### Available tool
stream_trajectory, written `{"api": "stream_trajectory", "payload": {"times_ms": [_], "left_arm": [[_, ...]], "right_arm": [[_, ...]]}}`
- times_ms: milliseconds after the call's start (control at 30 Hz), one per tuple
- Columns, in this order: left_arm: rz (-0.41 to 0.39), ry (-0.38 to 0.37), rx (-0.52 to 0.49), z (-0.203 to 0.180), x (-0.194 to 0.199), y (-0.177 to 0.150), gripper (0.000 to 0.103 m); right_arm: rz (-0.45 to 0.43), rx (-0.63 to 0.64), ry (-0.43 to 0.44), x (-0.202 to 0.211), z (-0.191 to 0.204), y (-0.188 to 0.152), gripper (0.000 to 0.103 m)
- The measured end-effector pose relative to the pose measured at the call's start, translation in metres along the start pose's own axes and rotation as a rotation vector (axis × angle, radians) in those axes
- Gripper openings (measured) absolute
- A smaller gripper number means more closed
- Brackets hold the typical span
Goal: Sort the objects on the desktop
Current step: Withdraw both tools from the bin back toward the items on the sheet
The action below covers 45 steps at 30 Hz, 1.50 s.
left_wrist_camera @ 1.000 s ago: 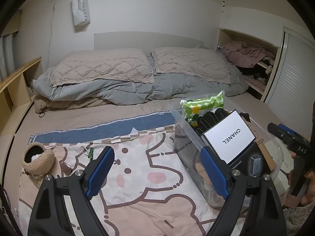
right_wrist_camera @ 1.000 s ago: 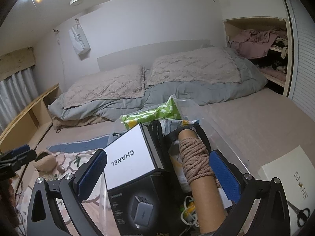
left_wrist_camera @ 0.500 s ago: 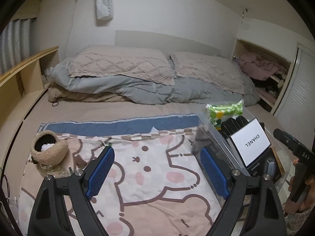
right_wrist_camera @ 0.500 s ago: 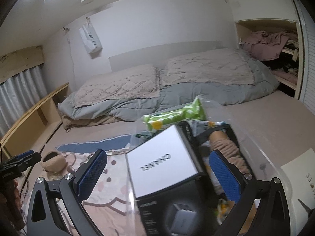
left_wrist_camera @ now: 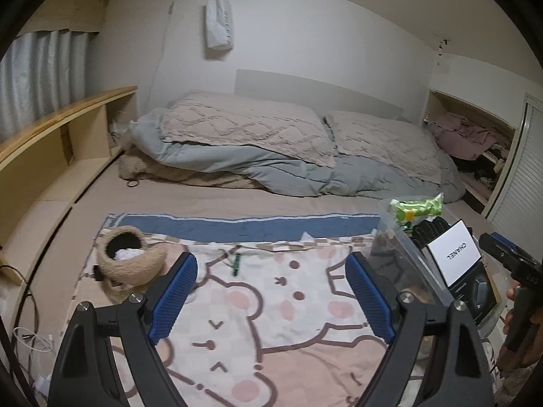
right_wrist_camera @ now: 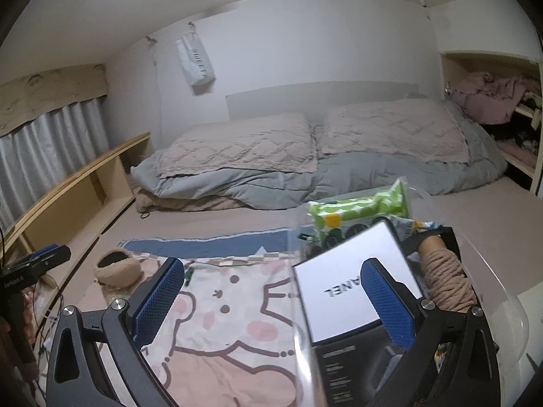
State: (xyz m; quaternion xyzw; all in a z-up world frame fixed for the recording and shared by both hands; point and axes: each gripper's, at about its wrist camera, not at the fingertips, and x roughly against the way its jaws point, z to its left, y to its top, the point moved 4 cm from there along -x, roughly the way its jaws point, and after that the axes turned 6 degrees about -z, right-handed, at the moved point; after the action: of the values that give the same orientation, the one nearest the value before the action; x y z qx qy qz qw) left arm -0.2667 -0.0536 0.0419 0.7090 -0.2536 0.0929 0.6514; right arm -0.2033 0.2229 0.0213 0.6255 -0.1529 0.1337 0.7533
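- We see a clear plastic bin point(right_wrist_camera: 502, 308) at lower right of the right wrist view, packed with a white Chanel box point(right_wrist_camera: 353, 281), a green dotted packet point(right_wrist_camera: 359, 207) and a roll of beige yarn point(right_wrist_camera: 444, 278).
- It sits on a bear-print blanket point(left_wrist_camera: 271, 305) over a bed; pillows point(left_wrist_camera: 244, 125) lie behind.
- Our left gripper point(left_wrist_camera: 271, 305) and right gripper point(right_wrist_camera: 271, 302) both stand spread and empty.
- Only the left view shows inside the fuzzy bowl point(left_wrist_camera: 127, 257): perhaps white tissue.

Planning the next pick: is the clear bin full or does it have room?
Crowded: the clear bin holds a white box, green pack and yarn roll.
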Motion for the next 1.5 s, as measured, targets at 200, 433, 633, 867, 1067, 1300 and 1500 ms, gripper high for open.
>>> {"api": "stream_trajectory", "payload": {"times_ms": [200,433,633,867,1067,1300,1500], "left_arm": [[-0.016,0.045,0.027,0.043,0.019,-0.005,0.089],[-0.026,0.118,0.076,0.098,0.031,-0.017,0.090],[-0.021,0.179,0.101,0.140,0.030,-0.033,0.089],[0.018,0.258,0.159,0.190,0.012,-0.056,0.089],[0.077,0.308,0.231,0.225,-0.016,-0.078,0.083],[0.137,0.338,0.276,0.247,-0.056,-0.086,0.080],[0.149,0.320,0.268,0.246,-0.085,-0.090,0.080]], "right_arm": [[0.000,0.036,0.047,0.007,0.030,-0.005,0.103],[0.006,0.067,0.109,0.003,0.060,-0.016,0.103],[0.007,0.093,0.186,-0.011,0.084,-0.029,0.103],[-0.007,0.118,0.223,-0.040,0.100,-0.044,0.103],[0.095,0.188,0.224,-0.081,0.108,-0.066,0.103],[0.201,0.201,0.206,-0.126,0.108,-0.085,0.103],[0.247,0.265,0.219,-0.157,0.126,-0.099,0.103]]}}
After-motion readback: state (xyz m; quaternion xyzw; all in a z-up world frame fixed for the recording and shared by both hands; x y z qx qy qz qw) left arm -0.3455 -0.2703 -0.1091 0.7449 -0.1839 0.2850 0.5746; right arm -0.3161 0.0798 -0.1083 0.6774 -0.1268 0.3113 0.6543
